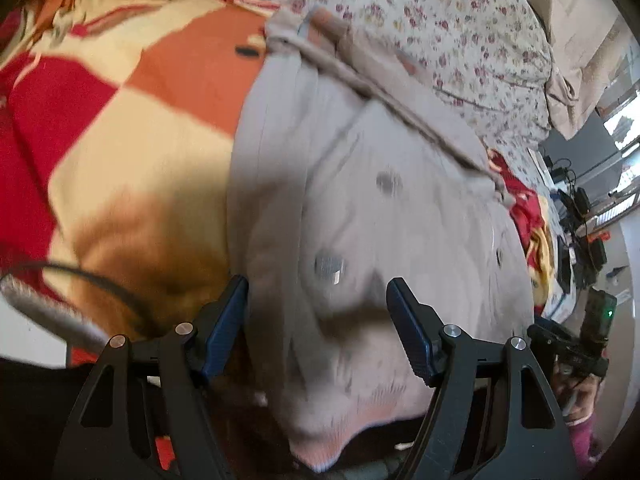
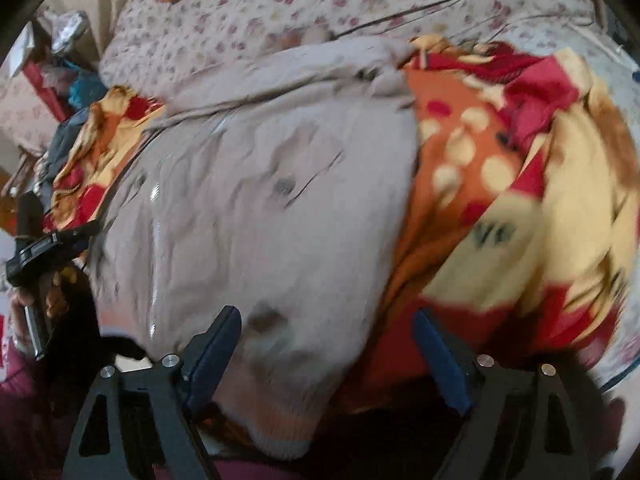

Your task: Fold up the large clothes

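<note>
A large beige-grey jacket (image 1: 360,184) lies spread on a bed, its hem nearest me and its collar at the far end. It also shows in the right wrist view (image 2: 256,200). My left gripper (image 1: 318,300) is open, its jaws wide apart over the jacket's near left hem. My right gripper (image 2: 328,328) is open over the near right hem, with the hem corner between the jaws. The right gripper also shows in the left wrist view (image 1: 592,340), and the left gripper in the right wrist view (image 2: 36,252). Both views are blurred.
A red, orange and cream patterned blanket (image 1: 120,128) lies under the jacket and shows in the right wrist view (image 2: 520,200). A floral sheet (image 1: 440,16) covers the far bed. Cluttered items (image 1: 580,220) stand beside the bed at the right.
</note>
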`<state>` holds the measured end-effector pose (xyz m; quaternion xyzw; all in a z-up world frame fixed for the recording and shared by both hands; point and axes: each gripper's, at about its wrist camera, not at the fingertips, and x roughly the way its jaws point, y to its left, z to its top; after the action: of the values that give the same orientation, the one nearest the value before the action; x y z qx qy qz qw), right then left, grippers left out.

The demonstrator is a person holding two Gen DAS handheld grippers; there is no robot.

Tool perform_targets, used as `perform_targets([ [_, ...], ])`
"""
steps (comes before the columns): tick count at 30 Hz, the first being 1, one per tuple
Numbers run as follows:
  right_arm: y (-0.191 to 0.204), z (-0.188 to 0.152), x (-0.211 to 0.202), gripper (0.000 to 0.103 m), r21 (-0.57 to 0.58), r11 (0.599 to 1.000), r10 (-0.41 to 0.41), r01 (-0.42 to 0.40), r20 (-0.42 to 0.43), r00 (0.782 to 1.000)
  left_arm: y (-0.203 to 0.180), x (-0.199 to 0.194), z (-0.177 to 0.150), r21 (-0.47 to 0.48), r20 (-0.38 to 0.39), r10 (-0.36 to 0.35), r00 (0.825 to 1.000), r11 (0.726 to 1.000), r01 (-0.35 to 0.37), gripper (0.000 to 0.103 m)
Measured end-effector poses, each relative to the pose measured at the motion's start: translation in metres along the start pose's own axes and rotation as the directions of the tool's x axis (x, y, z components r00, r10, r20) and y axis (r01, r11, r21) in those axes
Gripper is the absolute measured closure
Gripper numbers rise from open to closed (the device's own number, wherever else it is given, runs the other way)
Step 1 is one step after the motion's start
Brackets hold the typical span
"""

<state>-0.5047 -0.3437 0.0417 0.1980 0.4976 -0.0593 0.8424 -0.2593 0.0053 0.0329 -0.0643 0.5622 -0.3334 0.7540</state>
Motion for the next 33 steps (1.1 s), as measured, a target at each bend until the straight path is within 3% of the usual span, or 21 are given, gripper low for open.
perform_targets([
  [6, 0.022, -0.014, 0.007, 0.019, -0.055, 0.991, 0.121, -0.119, 0.028, 0.992, 0.002, 0.003, -0.031, 0.023, -0.063, 0.007, 0.998, 1.000, -0.006, 0.032],
  [8, 0.028, -0.014, 0.013, 0.020, -0.086, 0.993, 0.087, -0.085, 0.022, 0.996, -0.002, 0.007, -0.038, 0.043, -0.092, -0.001, 0.996, 0.999, 0.005, 0.032],
  [11, 0.017, -0.013, 0.018, 0.026, -0.021, 0.997, 0.077, -0.077, -0.003, 0.997, -0.008, 0.011, -0.043, 0.071, -0.106, -0.006, 0.994, 0.997, 0.013, 0.032],
  [17, -0.002, -0.011, 0.001, 0.026, 0.084, 0.993, 0.072, -0.080, 0.092, 0.993, -0.007, 0.022, -0.040, 0.069, -0.129, 0.003, 0.992, 0.998, 0.005, 0.032],
  [19, -0.004, -0.009, 0.005, 0.026, 0.093, 0.992, 0.084, -0.091, 0.083, 0.993, -0.009, 0.024, -0.040, 0.075, -0.131, 0.011, 0.991, 0.997, -0.001, 0.032],
  [22, 0.010, -0.011, 0.014, 0.042, 0.042, 0.992, 0.117, -0.119, 0.044, 0.992, -0.011, 0.024, -0.042, 0.094, -0.133, 0.019, 0.991, 0.996, -0.006, 0.032],
  [25, 0.031, -0.013, 0.013, 0.043, -0.076, 0.994, 0.082, -0.079, 0.044, 0.996, -0.010, 0.026, -0.043, 0.090, -0.135, 0.011, 0.991, 0.996, 0.001, 0.032],
  [30, 0.016, -0.013, 0.015, 0.044, 0.009, 0.996, 0.088, -0.088, 0.045, 0.995, -0.013, 0.027, -0.045, 0.099, -0.142, 0.008, 0.990, 0.995, 0.006, 0.032],
  [33, 0.028, -0.017, -0.006, 0.044, -0.035, 0.995, 0.099, -0.096, 0.093, 0.991, -0.013, 0.028, -0.045, 0.097, -0.143, 0.008, 0.990, 0.995, 0.006, 0.032],
])
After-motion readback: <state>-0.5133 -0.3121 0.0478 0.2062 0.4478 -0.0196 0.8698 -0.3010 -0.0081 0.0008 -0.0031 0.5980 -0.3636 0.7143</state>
